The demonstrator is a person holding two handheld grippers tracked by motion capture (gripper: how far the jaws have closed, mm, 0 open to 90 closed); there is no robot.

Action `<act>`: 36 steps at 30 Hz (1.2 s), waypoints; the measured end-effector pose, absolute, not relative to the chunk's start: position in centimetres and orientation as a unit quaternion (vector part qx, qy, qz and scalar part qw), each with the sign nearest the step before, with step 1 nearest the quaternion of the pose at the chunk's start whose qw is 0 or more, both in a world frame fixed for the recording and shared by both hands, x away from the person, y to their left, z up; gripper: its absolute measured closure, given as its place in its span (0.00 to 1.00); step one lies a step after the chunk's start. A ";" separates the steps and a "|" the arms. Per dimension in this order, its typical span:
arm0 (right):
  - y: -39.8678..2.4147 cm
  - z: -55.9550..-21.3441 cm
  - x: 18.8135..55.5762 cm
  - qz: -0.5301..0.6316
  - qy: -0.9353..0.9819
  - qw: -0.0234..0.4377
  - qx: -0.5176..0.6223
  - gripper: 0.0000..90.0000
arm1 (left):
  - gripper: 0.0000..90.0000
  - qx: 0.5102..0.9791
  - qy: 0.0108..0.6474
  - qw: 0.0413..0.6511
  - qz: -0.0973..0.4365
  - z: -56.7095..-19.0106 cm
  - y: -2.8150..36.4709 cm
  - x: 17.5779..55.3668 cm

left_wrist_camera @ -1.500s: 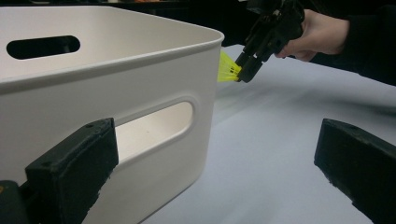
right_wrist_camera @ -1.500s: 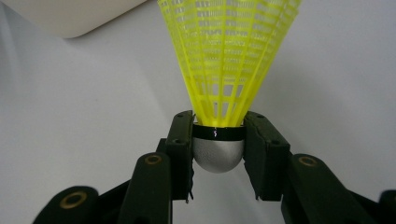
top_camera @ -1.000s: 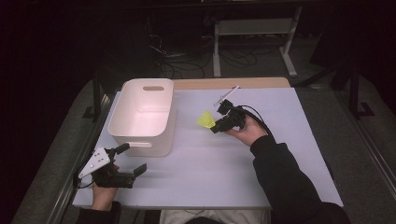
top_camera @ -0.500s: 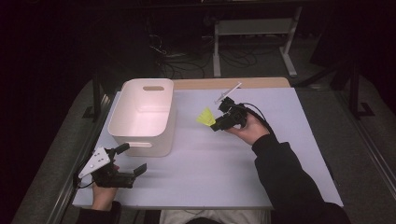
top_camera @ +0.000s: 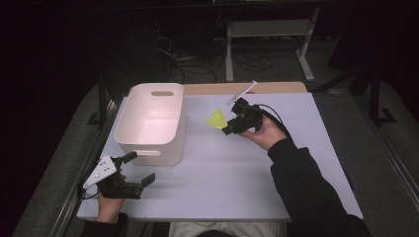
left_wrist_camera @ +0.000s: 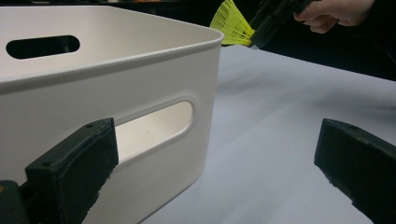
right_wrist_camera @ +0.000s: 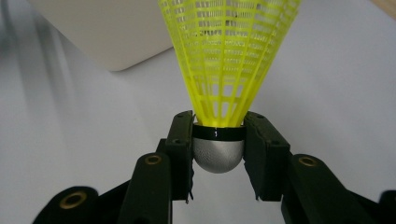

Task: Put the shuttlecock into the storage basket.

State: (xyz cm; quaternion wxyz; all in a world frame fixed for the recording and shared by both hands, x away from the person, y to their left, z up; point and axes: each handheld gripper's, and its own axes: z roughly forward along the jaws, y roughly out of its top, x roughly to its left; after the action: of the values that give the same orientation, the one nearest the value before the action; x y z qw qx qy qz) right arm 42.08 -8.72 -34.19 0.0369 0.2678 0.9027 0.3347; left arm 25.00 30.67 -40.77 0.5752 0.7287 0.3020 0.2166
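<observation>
Shuttlecock (right_wrist_camera: 228, 70) skirt points toward bin (top_camera: 148, 123), head clamped in right gripper (right_wrist_camera: 218, 140).

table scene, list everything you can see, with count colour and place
white rectangular plastic bin with handle slots: 1, white, left half of the table, no contents seen in it
yellow plastic shuttlecock with silver rounded cork: 1, yellow skirt, held above the table right of the bin
pale flat table top: 1, white-grey, under everything
metal frame stand: 1, grey, on the floor beyond the table
left hand-held gripper: 1, black, near left corner, open
right hand-held gripper: 1, black, clamped on the shuttlecock's cork
</observation>
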 end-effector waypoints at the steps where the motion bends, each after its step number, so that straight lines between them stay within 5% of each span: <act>1: -8.7 -34.0 42.0 0.335 0.902 0.035 0.271 0.70 | 0.00 0.729 0.302 0.575 0.217 -40.8 30.7 25.0; 36: -7.0 -29.0 42.1 0.353 0.904 0.056 0.235 0.70 | 0.00 0.729 0.302 0.575 0.217 -40.8 30.7 25.0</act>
State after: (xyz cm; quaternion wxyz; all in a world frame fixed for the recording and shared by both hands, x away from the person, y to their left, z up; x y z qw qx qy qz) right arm 42.14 -7.04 -29.03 0.0557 0.2347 0.9040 0.3531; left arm 24.99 30.69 -40.76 0.5749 0.7290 0.3016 0.2170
